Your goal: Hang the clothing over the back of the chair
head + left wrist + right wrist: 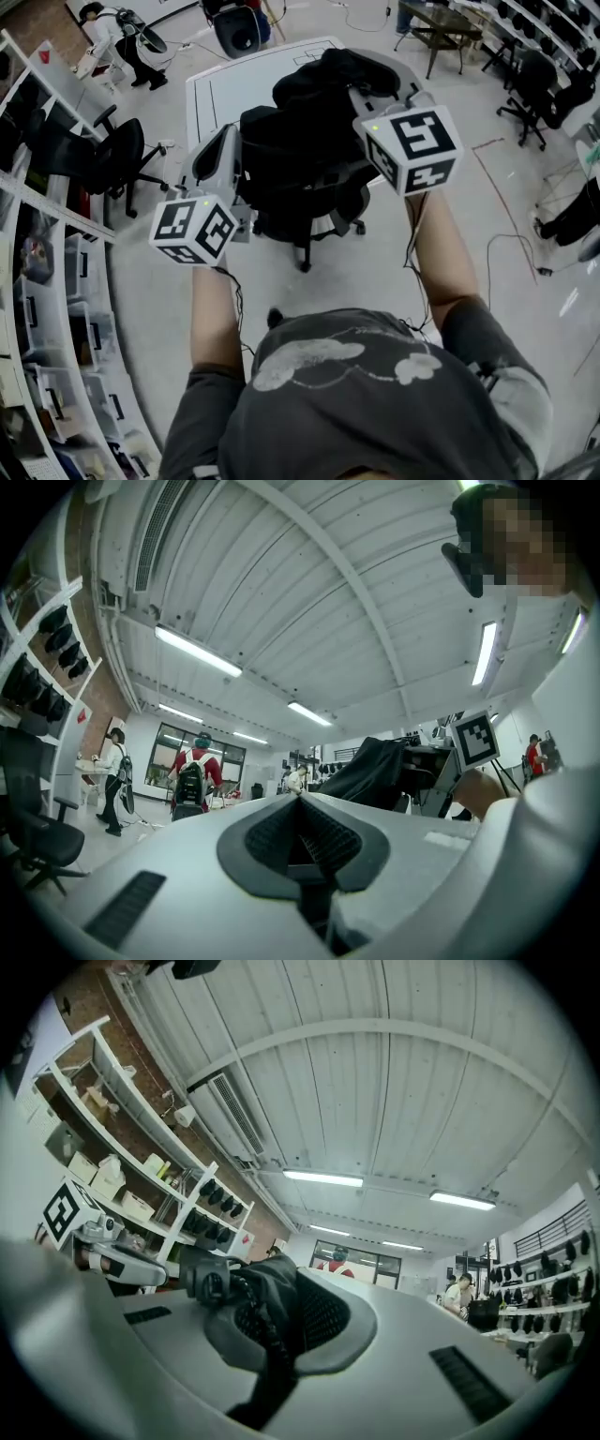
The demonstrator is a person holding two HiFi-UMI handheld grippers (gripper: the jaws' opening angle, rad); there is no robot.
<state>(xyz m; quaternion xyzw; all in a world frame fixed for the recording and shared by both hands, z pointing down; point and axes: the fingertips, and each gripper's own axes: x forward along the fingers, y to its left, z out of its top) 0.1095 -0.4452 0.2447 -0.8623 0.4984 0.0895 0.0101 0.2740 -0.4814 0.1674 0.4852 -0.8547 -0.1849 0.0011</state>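
Observation:
The black clothing hangs bunched between my two grippers, just above the black office chair, whose back is mostly hidden under the fabric. In the head view my left gripper is at the cloth's left edge and my right gripper at its upper right. In the right gripper view my right gripper is shut, with the dark cloth pinched between its pads and running over to the left gripper's tip. My left gripper is shut too, and the cloth rises beyond it toward the right marker cube.
A white table stands just beyond the chair. Shelving with bins lines the left side, with another office chair beside it. A person stands at the back left. More chairs and floor cables are to the right.

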